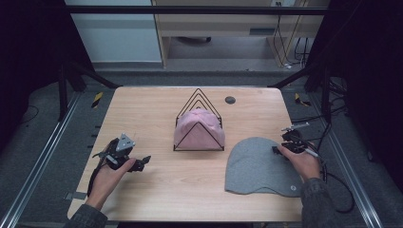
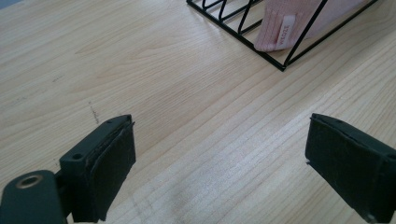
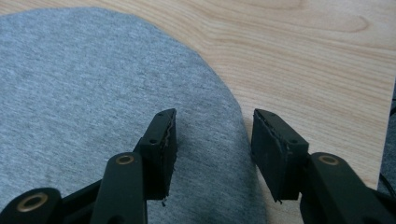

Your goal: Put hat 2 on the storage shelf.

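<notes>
Grey beanie [image 1: 259, 166] lies flat on the worktop [image 1: 157, 190], near right. Right tongs [image 3: 212, 154] sit at its right edge, jaws part-way apart astride the hem, one over the cloth, the other over bare wood; pads not pressing the fabric. Left tongs [image 2: 219, 163] at near left, jaws wide apart over bare wood, nothing between them. Pink hat [image 1: 198, 128] sits in the black wire rack [image 1: 199, 102], centre, well apart from the beanie.
</notes>
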Demonstrator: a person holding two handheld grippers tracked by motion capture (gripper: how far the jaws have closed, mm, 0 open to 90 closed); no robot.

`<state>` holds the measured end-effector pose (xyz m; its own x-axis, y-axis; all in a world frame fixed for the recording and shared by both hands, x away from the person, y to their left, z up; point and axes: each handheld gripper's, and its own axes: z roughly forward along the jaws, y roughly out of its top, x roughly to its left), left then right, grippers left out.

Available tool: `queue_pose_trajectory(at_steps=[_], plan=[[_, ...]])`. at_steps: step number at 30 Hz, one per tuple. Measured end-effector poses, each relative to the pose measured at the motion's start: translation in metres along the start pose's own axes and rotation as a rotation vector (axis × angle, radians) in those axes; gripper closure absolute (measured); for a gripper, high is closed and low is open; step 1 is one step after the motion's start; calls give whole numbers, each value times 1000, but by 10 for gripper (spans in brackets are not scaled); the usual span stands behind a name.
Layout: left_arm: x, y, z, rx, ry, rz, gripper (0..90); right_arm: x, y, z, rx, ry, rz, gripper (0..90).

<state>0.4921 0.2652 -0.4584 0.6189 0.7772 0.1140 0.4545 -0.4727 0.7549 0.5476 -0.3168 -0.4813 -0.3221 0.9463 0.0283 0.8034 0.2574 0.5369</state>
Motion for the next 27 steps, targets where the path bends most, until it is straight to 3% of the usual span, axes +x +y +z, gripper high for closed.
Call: queue_pose_trajectory(at_steps=[3, 10, 17, 21, 27], plan=[[0, 0, 0, 0, 2, 1, 82, -1, -1, 0, -3, 13, 4, 566], [0, 1, 0, -2, 3, 2, 83, 2, -2, -3, -10, 55, -39, 834], [0, 1, -1, -5, 2, 0, 82, 17, 0, -25, -61, 55, -112, 850], [-1, 2, -1, -7, 0, -3, 81, 37, 0, -51, -119, 45, -173, 853], [-3, 3, -2, -21, -16, -7, 78, 64, 3, -78, -148, 34, -259, 856]])
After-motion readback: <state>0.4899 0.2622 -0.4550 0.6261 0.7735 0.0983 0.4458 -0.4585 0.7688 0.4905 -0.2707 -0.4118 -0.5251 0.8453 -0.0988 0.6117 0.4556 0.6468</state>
